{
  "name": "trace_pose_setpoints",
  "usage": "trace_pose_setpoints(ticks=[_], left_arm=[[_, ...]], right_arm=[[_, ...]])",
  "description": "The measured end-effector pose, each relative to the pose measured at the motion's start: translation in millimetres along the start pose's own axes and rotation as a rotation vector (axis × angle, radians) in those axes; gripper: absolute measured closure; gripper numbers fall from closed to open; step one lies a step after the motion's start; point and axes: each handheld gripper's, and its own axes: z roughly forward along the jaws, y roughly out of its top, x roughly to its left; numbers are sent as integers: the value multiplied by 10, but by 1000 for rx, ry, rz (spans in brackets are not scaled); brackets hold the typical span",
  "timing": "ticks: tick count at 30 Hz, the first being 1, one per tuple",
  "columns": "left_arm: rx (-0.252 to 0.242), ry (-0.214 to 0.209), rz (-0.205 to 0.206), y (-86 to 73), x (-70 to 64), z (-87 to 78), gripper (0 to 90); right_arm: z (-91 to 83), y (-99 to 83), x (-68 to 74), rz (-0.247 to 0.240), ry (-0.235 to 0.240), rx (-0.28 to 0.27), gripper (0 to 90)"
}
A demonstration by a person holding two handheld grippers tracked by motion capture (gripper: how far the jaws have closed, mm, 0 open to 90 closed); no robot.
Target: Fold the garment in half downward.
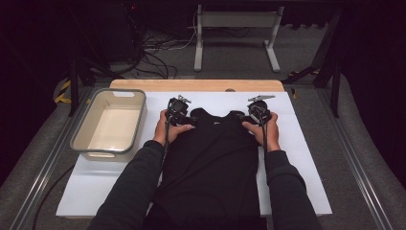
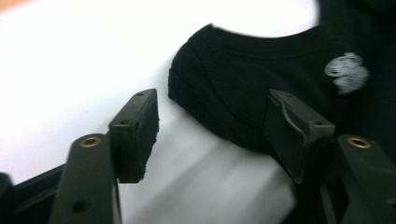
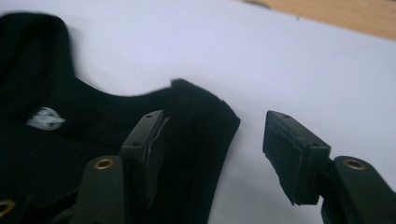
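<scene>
While both jaws gape wide, each straddles a black vest (image 1: 210, 163) shoulder strap.

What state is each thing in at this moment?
Black top: spread flat on the white board, neckline away from the person.
Left gripper: open, jaws astride one shoulder strap.
Right gripper: open, jaws astride the other strap.
Grey tub: upright, empty.
</scene>
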Motion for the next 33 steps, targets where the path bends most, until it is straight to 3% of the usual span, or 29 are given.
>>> trace_pose_setpoints(ticks=[2, 4, 6, 8, 9, 10, 11, 13, 15, 18, 19, 20, 24, 27, 30, 31, 33], left_arm=[[-8, -16, -9, 25, 14, 27, 401], [4, 1, 9, 60, 11, 43, 447], [9, -11, 23, 87, 1, 57, 561], [6, -46, 41, 94, -5, 70, 663], [6, -46, 41, 94, -5, 70, 746], [2, -72, 44, 93, -3, 77, 816], [1, -86, 45, 97, 8, 84, 850], [9, -67, 47, 128, 7, 80, 864], [12, 0, 88, 187, 5, 34, 869], [-41, 67, 89, 330, 85, -153, 871], [-41, 67, 89, 330, 85, -153, 871], [-59, 108, 103, 420, 143, -267, 871], [-98, 179, 107, 596, 233, -459, 871], [-115, 192, 104, 678, 239, -513, 869], [-137, 237, 83, 701, 234, -505, 842], [-136, 247, 67, 699, 229, -483, 797], [-130, 234, 51, 681, 213, -455, 728]], right_arm=[[48, -9, -23, -5, -20, 22, 398], [78, -4, -47, 4, -16, 37, 420], [103, 4, -35, -16, 0, 52, 471], [115, 17, -32, -33, 29, 43, 568], [120, 29, -28, -47, 45, 45, 665], [126, 45, -4, -70, 65, 49, 747], [134, 60, 24, -78, 64, 54, 796], [147, 101, 55, -83, 67, 70, 867], [135, 169, 66, -77, 39, 55, 874], [57, 292, 65, -53, 4, -17, 875], [57, 292, 65, -53, 4, -17, 875], [-5, 383, 63, -48, -25, -71, 875], [-102, 514, 53, -20, -46, -161, 875], [-130, 603, 47, -7, -47, -191, 874], [-121, 654, 48, -13, -65, -195, 865], [-114, 661, 43, -3, -67, -198, 837], [-100, 664, 45, 0, -97, -196, 674]])
